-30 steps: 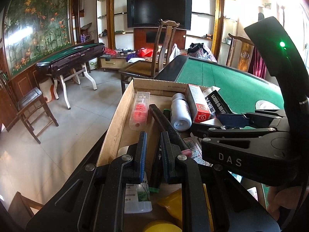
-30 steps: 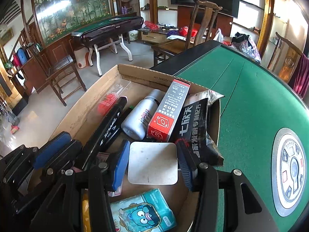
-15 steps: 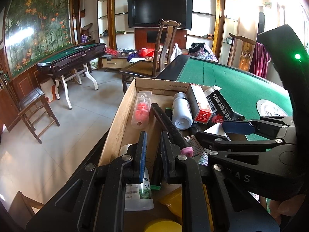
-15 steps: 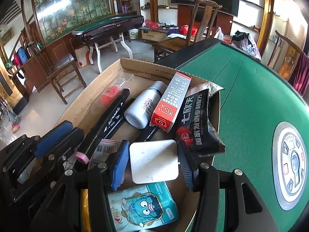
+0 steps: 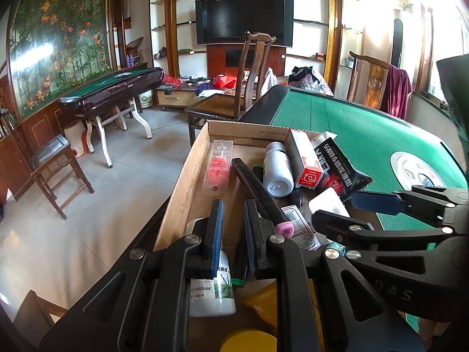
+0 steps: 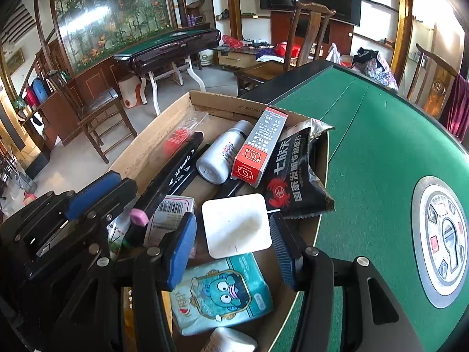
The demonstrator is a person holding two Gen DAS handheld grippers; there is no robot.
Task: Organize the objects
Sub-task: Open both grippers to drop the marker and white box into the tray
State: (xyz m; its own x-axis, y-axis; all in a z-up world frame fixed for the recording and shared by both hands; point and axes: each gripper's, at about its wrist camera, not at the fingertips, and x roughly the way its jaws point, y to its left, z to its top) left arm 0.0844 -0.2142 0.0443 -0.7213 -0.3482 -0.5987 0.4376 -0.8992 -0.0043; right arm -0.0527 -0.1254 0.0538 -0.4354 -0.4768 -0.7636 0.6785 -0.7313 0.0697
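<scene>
Over the cardboard box (image 6: 164, 135) at the desk (image 6: 381, 135) edge, I see both tools hanging above the clutter. Going from the left side of the right wrist view, my left hand-held gripper (image 5: 233, 220) has its blue pads drawn narrow, almost together, with nothing pinched between them; the black marker (image 6: 176, 170) with its pink end lies just beside it. Next comes the white bottle (image 6: 222, 155), then the red and grey carton (image 6: 259, 146) leaning on it, then the black snack packet (image 6: 296, 182) against the box's right wall. My right hand-held gripper (image 6: 231, 249) stands partly open, its jaws having just been widening, and the white square pad (image 6: 237, 226) sits between the pads, with a gap showing on the left pad's side. Beneath it lies a teal tissue pack (image 6: 222, 293). Green felt and a round centre panel (image 6: 442, 237) fill the right.
</scene>
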